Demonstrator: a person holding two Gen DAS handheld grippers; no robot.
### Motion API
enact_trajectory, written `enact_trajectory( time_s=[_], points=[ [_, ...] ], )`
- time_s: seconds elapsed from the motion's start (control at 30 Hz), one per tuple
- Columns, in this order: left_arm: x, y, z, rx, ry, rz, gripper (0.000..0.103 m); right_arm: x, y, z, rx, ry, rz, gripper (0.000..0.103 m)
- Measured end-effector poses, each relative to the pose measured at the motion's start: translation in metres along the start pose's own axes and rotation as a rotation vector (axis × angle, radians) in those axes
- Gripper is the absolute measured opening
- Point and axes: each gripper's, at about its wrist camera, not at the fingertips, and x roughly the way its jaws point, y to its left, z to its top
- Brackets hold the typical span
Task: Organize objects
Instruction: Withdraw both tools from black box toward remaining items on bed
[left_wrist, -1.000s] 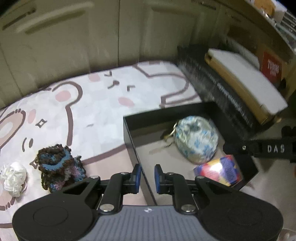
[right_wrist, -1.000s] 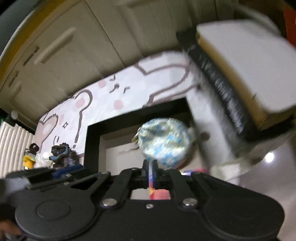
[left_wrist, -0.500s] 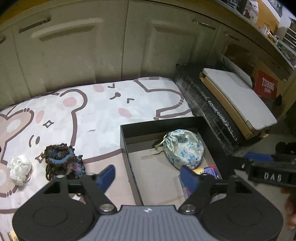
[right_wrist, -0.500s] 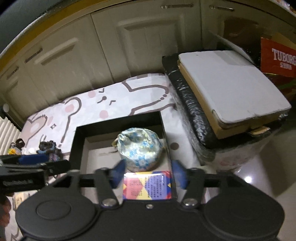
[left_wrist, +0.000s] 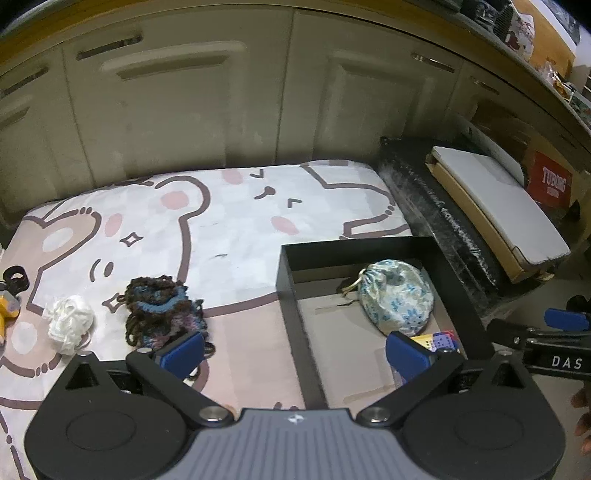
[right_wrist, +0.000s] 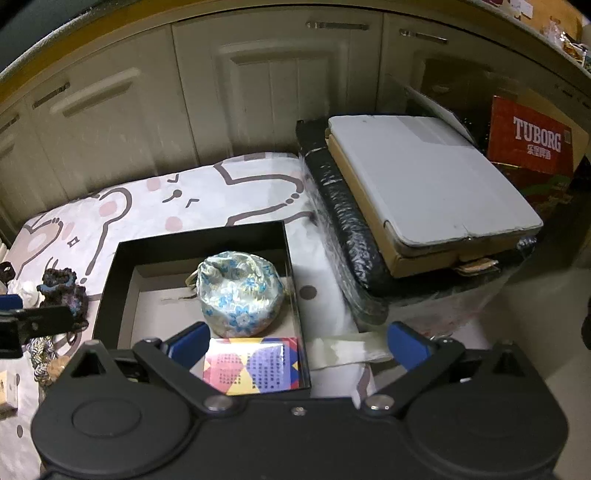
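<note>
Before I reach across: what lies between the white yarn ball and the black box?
The dark knitted bundle on the bear mat, seen in the left wrist view.

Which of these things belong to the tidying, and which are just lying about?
Job:
- black box
- floral pouch and colourful pack, in the box
- dark yarn, white bundle, on the bear sheet

Lying about:
- grey board
- red Tuborg carton
- cabinets

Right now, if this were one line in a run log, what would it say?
left gripper: open, jaws just opened, empty | right gripper: open, jaws just opened, empty | black box: holds floral pouch, colourful packet | yarn bundle: on bedsheet
</note>
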Motion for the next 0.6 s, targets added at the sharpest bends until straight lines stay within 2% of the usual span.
enact_trajectory(
  time_s=[0.27,0.6],
  points=[
    [-0.012,0.029,-0.004,-0.041,-0.015,0.046,0.103,0.000,0.022,0.003,-0.002,-0.004,0.037,0.103],
    [-0.042,0.089,-0.013,-0.111,-0.039,0.133,0.103,0.000,0.081,0.011,-0.057,-0.017,0.120,0.103]
  ],
)
